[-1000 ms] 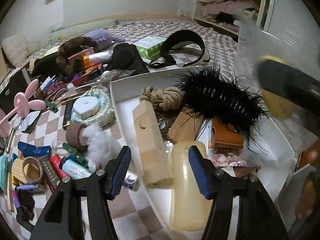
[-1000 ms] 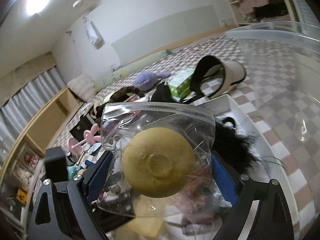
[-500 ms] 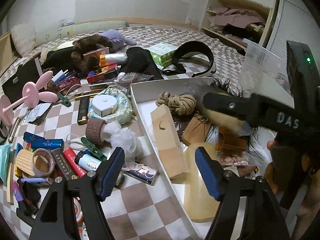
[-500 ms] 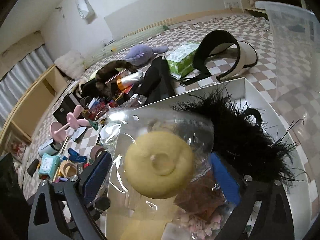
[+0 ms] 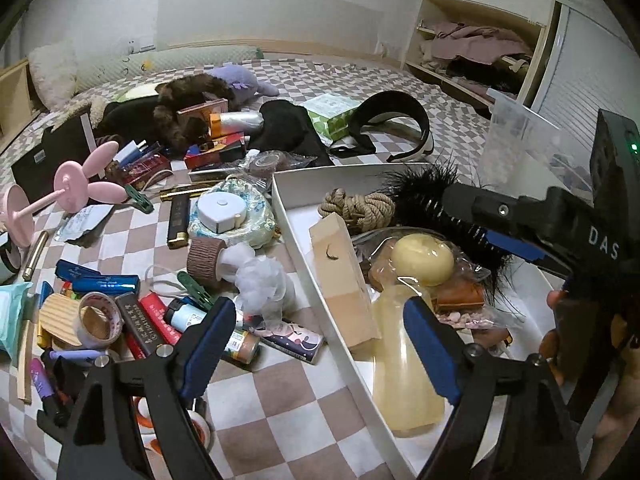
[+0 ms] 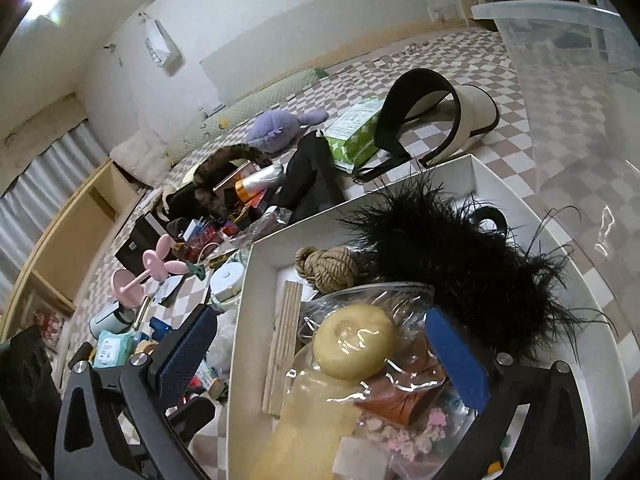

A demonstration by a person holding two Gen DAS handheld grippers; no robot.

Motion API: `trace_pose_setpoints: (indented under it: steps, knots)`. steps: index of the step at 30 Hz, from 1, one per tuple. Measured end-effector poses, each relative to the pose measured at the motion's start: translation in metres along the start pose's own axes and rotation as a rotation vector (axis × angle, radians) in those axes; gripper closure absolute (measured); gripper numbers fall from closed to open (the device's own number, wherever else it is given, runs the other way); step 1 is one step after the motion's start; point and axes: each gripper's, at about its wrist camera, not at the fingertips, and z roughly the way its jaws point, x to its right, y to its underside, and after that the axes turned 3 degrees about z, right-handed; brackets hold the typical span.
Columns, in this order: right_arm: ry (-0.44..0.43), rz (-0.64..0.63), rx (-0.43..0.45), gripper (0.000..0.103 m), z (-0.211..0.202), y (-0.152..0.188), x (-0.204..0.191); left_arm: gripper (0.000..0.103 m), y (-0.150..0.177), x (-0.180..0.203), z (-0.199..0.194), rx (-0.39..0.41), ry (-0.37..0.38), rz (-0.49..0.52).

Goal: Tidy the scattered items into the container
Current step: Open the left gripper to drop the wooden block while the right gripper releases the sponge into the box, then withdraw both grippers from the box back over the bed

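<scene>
A white box point(image 5: 294, 216) point(image 6: 256, 280) on the checkered floor holds a rope coil point(image 5: 358, 208), a black feather piece point(image 6: 452, 248), a wooden block point(image 5: 340, 276), a tall yellow bottle point(image 5: 404, 364) and other bits. A clear zip bag with a yellow round puff point(image 5: 422, 256) point(image 6: 354, 346) lies in the box. My right gripper point(image 6: 320, 356) is open just above it, jaws wide on either side, not touching. My left gripper point(image 5: 316, 340) is open and empty over the box's left wall. Several loose items point(image 5: 132, 304) lie scattered left of the box.
A pink stand point(image 5: 68, 192), a black visor point(image 5: 400, 120), a green tissue pack point(image 5: 330, 114), a dark fabric pile point(image 5: 288, 128) and a purple plush point(image 5: 240, 80) lie beyond. A clear plastic tub point(image 6: 580, 80) stands at the right. Shelves point(image 5: 472, 52) line the far wall.
My right gripper lowered the bagged puff into the box and opened; the bag now rests among the box's contents. The left gripper drew back slightly.
</scene>
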Motion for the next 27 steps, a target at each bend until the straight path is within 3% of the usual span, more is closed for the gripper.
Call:
trace_pose_setpoints:
  steps: [3,9,19,27]
  knots:
    - [-0.001,0.001,0.024,0.0,-0.007,0.002,-0.003,0.004,0.0,-0.002,-0.01,0.026,-0.007,-0.001]
    - [-0.003,0.019,0.067,0.0,-0.023,0.005,-0.008,0.002,-0.002,-0.007,-0.027,0.057,-0.025,0.004]
    - [-0.037,-0.033,0.148,0.0,-0.049,0.012,-0.041,0.0,0.001,-0.028,-0.054,0.1,-0.131,0.009]
    - [-0.054,-0.12,0.186,0.0,-0.06,0.024,-0.083,0.0,0.007,-0.06,-0.078,0.127,-0.186,-0.066]
